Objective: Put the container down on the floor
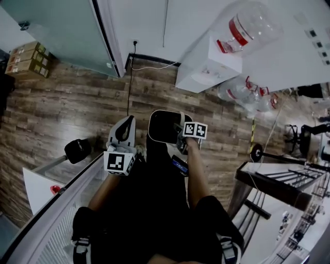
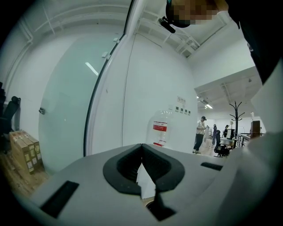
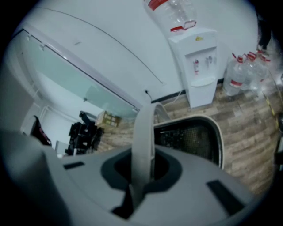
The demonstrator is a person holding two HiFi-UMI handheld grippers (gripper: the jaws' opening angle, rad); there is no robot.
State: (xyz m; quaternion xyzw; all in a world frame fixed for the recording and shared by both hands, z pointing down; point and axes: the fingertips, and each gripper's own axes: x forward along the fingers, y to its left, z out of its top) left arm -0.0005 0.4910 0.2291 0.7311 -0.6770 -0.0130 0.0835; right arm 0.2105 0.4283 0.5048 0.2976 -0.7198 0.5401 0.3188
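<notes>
Wood-plank floor (image 1: 77, 108); water dispenser (image 1: 206, 67) is seen beyond the tongs. Container (image 1: 162, 129), dark mesh inside, is clamped by its white rim (image 3: 143, 132) in the right tongs (image 3: 140, 176), apparently carried clear of the floor for lowering. Left tongs (image 2: 142, 170) are clenched on nothing, just beside it.

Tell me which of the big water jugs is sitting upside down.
The jug mounted neck-down on top of the white dispenser. The other jugs stand upright on the floor beside it.
</notes>
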